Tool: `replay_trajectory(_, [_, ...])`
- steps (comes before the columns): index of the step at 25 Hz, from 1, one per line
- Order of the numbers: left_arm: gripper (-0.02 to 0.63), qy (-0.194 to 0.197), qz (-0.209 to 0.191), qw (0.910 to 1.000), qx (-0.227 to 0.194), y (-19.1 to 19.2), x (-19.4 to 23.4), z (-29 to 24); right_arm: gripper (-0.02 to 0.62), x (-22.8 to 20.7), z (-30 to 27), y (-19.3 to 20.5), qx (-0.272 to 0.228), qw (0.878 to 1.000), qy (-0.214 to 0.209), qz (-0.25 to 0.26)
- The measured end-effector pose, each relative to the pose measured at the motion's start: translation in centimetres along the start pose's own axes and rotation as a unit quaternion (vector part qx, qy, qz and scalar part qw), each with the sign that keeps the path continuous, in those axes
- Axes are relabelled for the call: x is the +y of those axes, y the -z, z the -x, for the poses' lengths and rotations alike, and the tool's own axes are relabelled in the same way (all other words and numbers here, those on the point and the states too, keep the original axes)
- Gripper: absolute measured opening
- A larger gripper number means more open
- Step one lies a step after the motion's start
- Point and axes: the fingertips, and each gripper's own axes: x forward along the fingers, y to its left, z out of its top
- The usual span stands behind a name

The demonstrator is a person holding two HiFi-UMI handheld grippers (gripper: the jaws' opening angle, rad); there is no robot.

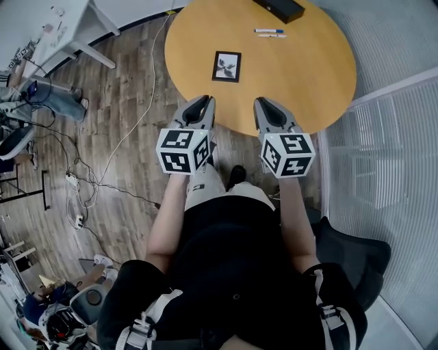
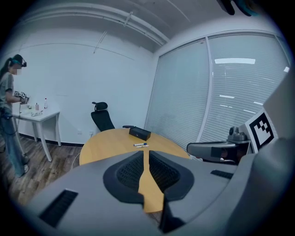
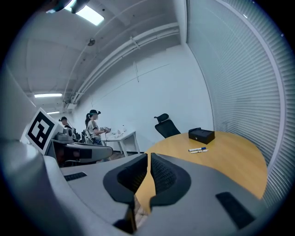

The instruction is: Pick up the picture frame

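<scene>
Lower centre, left gripper [image 1: 204, 102]: we point it up-frame, jaws barely parted, empty.
Right gripper [image 1: 264, 104]: alongside, jaws barely parted too.
Picture frame [image 1: 226, 66]: flat on table [image 1: 308, 75].

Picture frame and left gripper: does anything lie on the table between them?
No. The head view shows only bare wooden table between the left gripper and the picture frame.

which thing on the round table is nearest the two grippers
The picture frame, black-edged and lying flat on the near side; the markers and the black box lie well beyond it.
</scene>
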Motion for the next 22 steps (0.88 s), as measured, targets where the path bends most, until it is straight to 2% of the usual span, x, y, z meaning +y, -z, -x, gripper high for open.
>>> replay_trajectory(7, [0.038, 0.004, 0.004, 0.9995, 0.031, 2.1, 2.2, -2.8, 0.067, -0.6, -3.6, 1.8, 0.026, 1.0, 0.001, -0.016])
replay_trajectory(15, [0.04, 0.019, 0.016, 0.9984, 0.05, 1.8, 6.9, -9.5, 0.075, -3.0, -10.5, 0.8, 0.05, 0.998, 0.02, -0.016])
replay_trajectory(22, [0.071, 0.038, 0.026, 0.9961, 0.076, 0.5, 12.2, -15.1, 0.089, -4.8, -17.0, -0.9, 0.077, 0.996, 0.042, -0.017])
